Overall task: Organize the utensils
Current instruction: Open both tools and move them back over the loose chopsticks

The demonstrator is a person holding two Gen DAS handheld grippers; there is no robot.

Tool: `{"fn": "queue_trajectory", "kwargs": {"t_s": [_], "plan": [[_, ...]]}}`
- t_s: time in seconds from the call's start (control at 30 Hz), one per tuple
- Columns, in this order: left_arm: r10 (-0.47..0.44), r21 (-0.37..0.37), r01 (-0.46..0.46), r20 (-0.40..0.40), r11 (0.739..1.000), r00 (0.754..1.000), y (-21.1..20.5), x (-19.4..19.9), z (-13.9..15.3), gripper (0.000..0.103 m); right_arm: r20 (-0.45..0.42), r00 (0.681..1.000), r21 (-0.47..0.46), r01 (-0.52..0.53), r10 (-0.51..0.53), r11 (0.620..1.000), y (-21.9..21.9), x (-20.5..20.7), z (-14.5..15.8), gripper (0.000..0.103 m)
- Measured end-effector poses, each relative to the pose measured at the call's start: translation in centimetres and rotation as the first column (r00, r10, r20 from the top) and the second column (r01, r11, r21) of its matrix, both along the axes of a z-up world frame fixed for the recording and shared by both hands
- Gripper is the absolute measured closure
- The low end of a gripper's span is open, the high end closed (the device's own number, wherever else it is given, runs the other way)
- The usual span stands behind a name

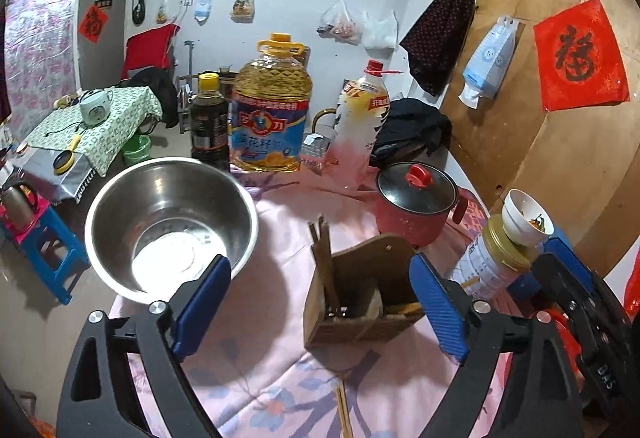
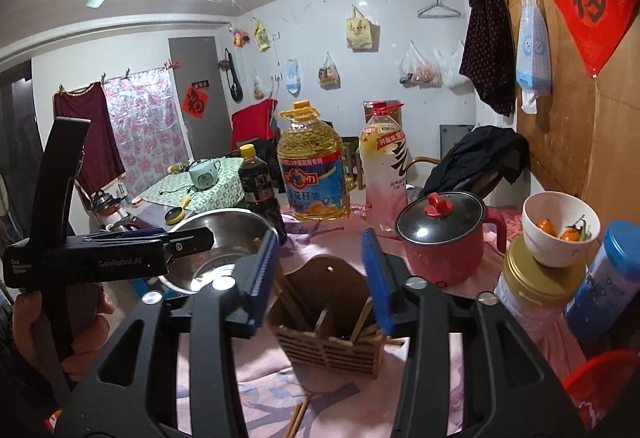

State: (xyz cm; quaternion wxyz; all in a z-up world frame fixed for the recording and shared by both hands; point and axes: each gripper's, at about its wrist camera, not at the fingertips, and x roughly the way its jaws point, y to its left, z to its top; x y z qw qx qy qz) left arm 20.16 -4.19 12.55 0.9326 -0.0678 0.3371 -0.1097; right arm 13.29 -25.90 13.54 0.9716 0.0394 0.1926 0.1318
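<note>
Loose chopsticks (image 1: 343, 408), long axis toward camera, below spread left gripper (image 1: 320, 312).
Wooden holder (image 2: 332, 330) ahead; right gripper (image 2: 320, 278) parted, empty, nearer.

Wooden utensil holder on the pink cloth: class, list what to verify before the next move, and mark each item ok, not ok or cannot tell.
1. Left gripper open, nothing between its pads: ok.
2. Right gripper open, holding nothing: ok.
3. Wooden utensil holder upright on the cloth: ok.
4. Chopsticks standing inside the holder: ok.
5. All utensils stored: not ok, loose chopsticks lie on the cloth in front.
6. Steel bowl empty: ok.
</note>
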Motion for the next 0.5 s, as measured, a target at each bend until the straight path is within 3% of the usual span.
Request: {"fn": "queue_trajectory", "kwargs": {"t_s": [0.2, 0.37, 0.5], "plan": [[0.055, 0.038, -0.057, 0.038, 0.998, 0.998, 1.2, -3.2, 0.4, 0.006, 0.023, 0.999, 0.003, 0.044, -0.044, 0.999, 1.0, -3.4, 0.1, 0.020], [0.078, 0.128, -0.083, 0.048, 0.988, 0.996, 1.9, -5.6, -0.6, 0.006, 0.017, 0.995, 0.016, 0.100, -0.101, 0.995, 1.5, -5.7, -0.6, 0.008], [0.072, 0.155, -0.073, 0.011, 0.985, 0.997, 2.8, -7.0, -2.5, 0.006, -0.026, 0.987, 0.011, 0.159, -0.158, 0.987, 2.1, -7.9, -2.6, 0.006]]}}
